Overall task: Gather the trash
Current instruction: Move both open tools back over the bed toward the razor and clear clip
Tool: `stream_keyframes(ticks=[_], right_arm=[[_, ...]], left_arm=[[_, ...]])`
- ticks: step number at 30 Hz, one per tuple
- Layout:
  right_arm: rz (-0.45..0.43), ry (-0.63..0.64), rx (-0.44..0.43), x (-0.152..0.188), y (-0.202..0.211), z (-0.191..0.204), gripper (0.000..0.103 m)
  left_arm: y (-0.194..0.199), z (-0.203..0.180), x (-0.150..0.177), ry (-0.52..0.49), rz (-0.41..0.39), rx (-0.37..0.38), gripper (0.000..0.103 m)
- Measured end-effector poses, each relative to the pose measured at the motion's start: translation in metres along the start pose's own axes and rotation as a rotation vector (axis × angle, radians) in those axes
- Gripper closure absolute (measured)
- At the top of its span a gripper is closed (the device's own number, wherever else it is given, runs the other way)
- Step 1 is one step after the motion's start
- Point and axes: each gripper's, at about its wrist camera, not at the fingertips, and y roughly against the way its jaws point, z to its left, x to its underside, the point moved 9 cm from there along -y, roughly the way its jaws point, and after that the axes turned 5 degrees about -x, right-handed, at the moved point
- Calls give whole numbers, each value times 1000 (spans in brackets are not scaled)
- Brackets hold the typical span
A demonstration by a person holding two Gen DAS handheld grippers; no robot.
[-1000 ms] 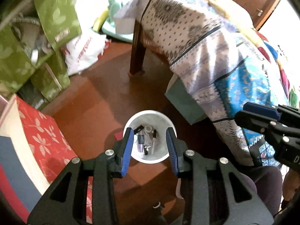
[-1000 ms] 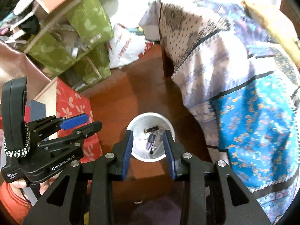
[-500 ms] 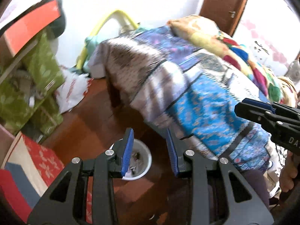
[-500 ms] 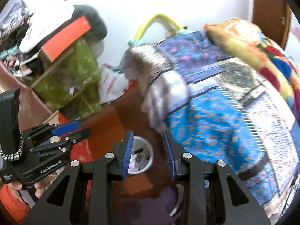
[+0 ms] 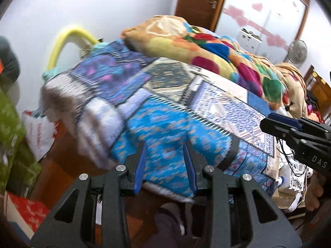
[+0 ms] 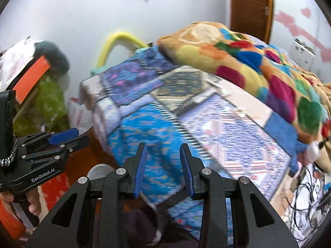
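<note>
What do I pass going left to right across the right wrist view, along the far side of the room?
Orange-striped pile → green patterned bag → yellow arch → multicoloured blanket → tangle of black cables.

Both claws lifted from bin [image 6: 98, 170] toward bed [image 5: 165, 111].

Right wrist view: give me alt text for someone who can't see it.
The right gripper, jaws apart and empty, points at a bed with a blue patchwork bedspread and a colourful blanket on top. The left gripper shows at the left edge, above a white bin on the brown floor. The picture is motion-blurred.
</note>
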Motion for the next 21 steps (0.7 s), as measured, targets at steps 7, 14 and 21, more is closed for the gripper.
stream_keyframes(ticks=[7,14,21], right_arm=[[-18,-86,68,-5,6,-74,51],[-17,-182,110,-19,-22,-134,37],[3,-247,99,-31,-73,-172,37]], left_arm=[[-40,-55,-32,-60,11,53,68],[-85,-80,-65,-73,5,68,44],[-144,-100,-86,-101,56,93,44]])
